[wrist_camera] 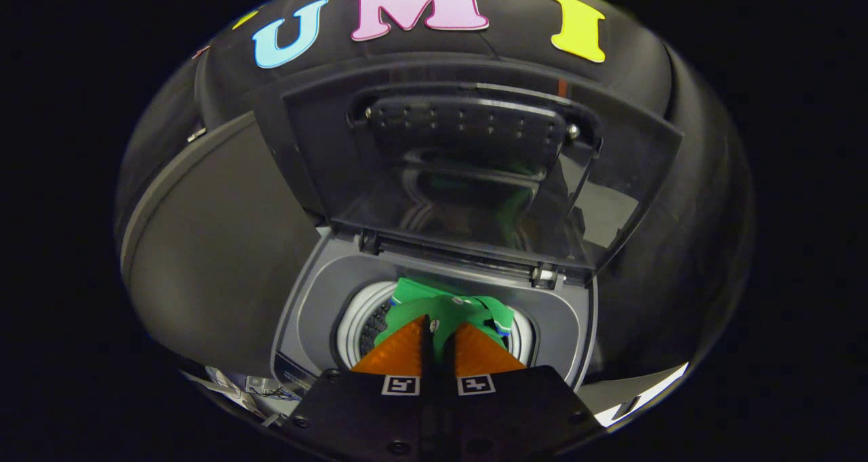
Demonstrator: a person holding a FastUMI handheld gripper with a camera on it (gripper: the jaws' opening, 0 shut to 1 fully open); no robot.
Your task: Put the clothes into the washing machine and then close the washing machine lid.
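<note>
- I am looking down along the gripper (439,326) into the top-loading washing machine (305,313), whose grey top deck is framing the round drum opening.
- The two fingers are sitting close together, with only a thin slit between their tips, and a fold of the green garment (444,306) is running into that slit, so I am reading them as clamped on the cloth.
- The green garment is lying partly inside the drum (363,316), bunched just ahead of the fingertips and spreading beyond them toward the back of the opening; a small blue-and-white trim is showing at its right side.
- The ribbed white wall of the drum is showing to the left of the garment.
- The washing machine lid (475,177) is standing open, tilted up from its hinges (369,241) at the rear of the deck, and its clear panel is giving back a faint green reflection of the cloth.
- A dark flat panel (217,245) is standing just to the left of the machine, touching or nearly touching its side; I cannot tell which.
</note>
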